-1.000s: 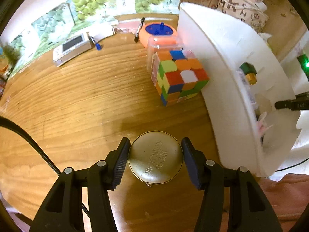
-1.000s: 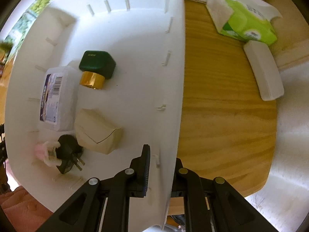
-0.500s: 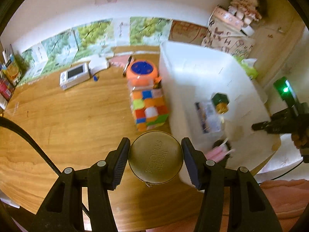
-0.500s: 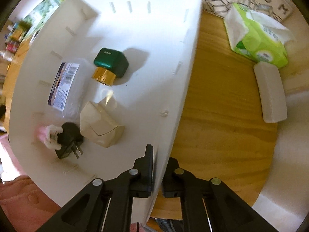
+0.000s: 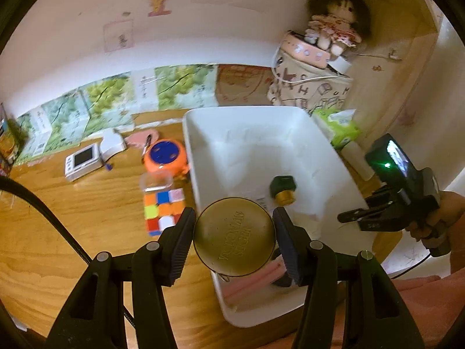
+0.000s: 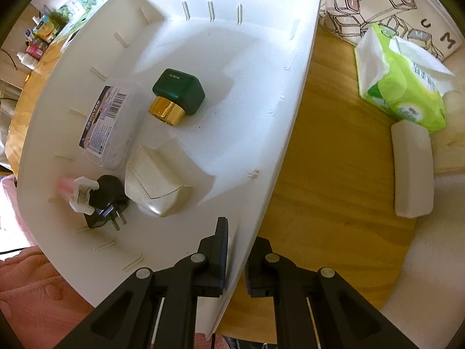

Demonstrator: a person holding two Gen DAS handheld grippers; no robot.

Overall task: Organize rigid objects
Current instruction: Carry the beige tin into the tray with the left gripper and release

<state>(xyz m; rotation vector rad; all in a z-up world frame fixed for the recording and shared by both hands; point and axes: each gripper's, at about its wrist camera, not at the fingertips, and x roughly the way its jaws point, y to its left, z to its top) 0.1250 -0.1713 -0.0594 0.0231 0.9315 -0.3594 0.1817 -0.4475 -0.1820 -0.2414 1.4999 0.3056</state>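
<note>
Your wooden table (image 5: 72, 232) carries everything, and the white bin (image 6: 232, 58) stands on it as the landmark. Your right gripper (image 6: 235, 257) is pinched on the near wall of the white bin, one finger inside and one outside, the jaws almost fully together on the thin plastic and easing apart a little at this moment. Your left gripper (image 5: 234, 240) holds the round gold tin (image 5: 234, 236) by its sides, jaws about half open around it, lifted above the near left corner of the white bin. Left of the white bin, on the table, lies the colourful puzzle cube (image 5: 164, 210), and behind the cube the orange round container (image 5: 165, 155) with a blue lid. Right of the white bin sits the green tissue pack (image 6: 404, 87). Inside the white bin you have the clear labelled box (image 6: 109, 125), the cream case (image 6: 155, 183), the green bottle with gold cap (image 6: 177, 96), and in the near left corner the black plug (image 6: 106, 200) touching a pink piece (image 6: 65, 186)
</note>
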